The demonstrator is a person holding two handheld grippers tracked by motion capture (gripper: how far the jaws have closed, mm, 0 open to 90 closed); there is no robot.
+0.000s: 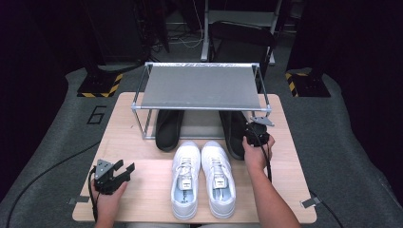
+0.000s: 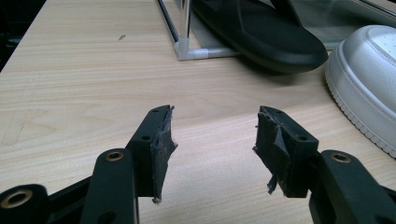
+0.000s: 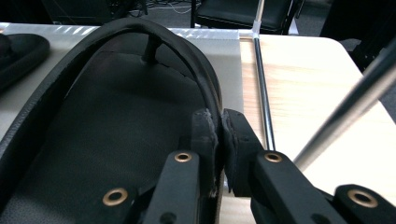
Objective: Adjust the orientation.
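The right gripper (image 3: 219,128) is clamped on the strap of the right-hand black flip-flop (image 3: 107,121); in the right gripper view the thin strap edge is pinched between the two pads, near the sandal's outer side. In the high view this flip-flop (image 1: 236,133) is seen lying on the lower tier of the metal shoe rack (image 1: 202,85), its heel end projecting past the rack's front edge, with the right gripper (image 1: 257,135) held at its outer side by the person's right hand (image 1: 255,154). The second black flip-flop (image 1: 168,130) is placed on the same tier, to the left. A pair of white sneakers (image 1: 202,178) is set side by side just in front of the rack on the wooden table (image 1: 142,190), toes towards the flip-flops. The left gripper (image 1: 114,175) is rested near the table's left front, well apart from the shoes, its jaws spread and nothing between them.
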